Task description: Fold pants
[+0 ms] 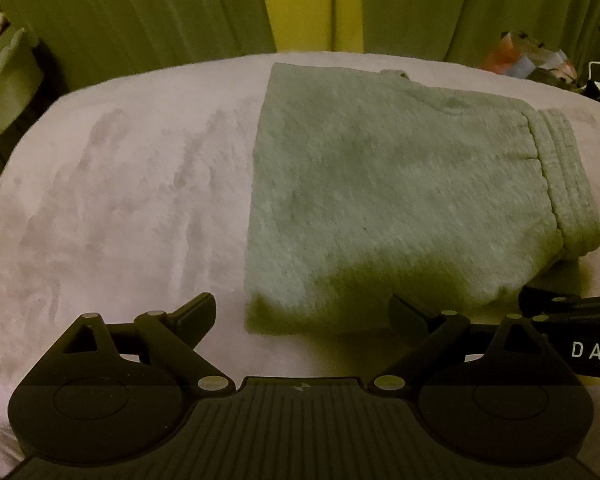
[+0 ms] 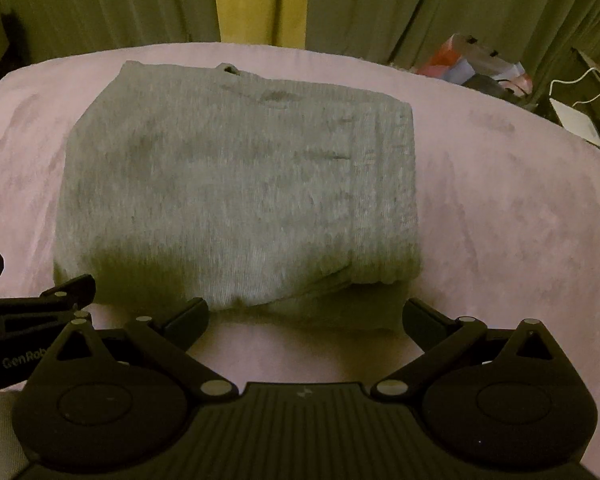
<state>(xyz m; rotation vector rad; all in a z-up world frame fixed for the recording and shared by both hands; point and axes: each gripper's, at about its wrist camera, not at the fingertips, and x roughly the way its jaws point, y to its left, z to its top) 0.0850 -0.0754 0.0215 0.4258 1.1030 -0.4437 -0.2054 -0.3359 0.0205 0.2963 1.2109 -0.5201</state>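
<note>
The grey sweatpants (image 1: 400, 184) lie folded into a thick rectangular bundle on the pale pink bed cover (image 1: 120, 200), with the ribbed waistband (image 1: 564, 176) at the right end. My left gripper (image 1: 300, 312) is open and empty, just in front of the bundle's near left corner. My right gripper (image 2: 306, 314) is open and empty, just in front of the near edge of the pants (image 2: 236, 184). Each gripper shows at the edge of the other's view: the right one in the left wrist view (image 1: 572, 312) and the left one in the right wrist view (image 2: 32, 304).
Green curtains (image 1: 160, 8) with a yellow strip hang behind the bed. Bags and boxes (image 2: 476, 64) and white cables stand at the far right. A shelf with items (image 1: 4, 80) is at the far left. The pink cover (image 2: 500, 220) extends on both sides of the pants.
</note>
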